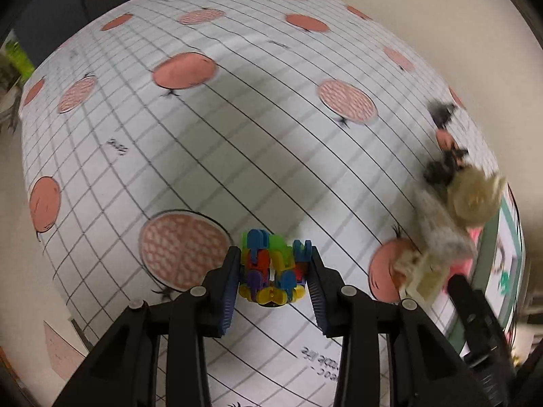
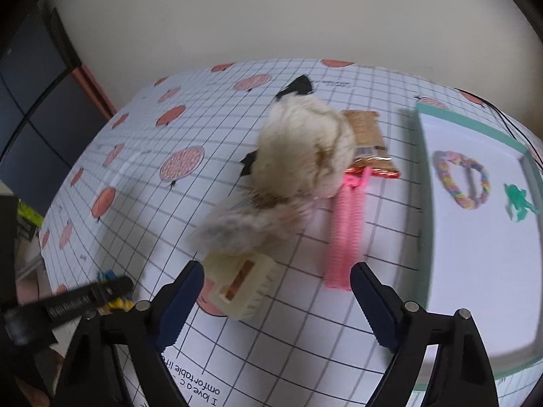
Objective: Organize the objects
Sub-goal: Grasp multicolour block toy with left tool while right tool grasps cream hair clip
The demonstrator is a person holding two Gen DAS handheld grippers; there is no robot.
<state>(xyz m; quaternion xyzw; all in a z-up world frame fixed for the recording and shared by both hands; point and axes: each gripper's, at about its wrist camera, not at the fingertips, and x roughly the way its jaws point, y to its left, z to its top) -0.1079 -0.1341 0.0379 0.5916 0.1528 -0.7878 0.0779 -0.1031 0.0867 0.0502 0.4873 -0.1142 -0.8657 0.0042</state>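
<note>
Right gripper [image 2: 276, 293] open, tray [image 2: 475, 305] holding bracelet [image 2: 462, 179]

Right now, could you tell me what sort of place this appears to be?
Probably a tabletop in a home or a mock-up of one: a tablecloth printed with a grid and fruit, a plain wall behind, and toys such as a plush toy beside a tray.

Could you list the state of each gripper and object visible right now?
left gripper: shut on the toy block cluster
right gripper: open, empty
fluffy hair claw clip: lying on the tablecloth
pink spiral cord: outside the tray
braided bracelet: in tray
green figure: in tray
snack packet: sealed, flat
</note>
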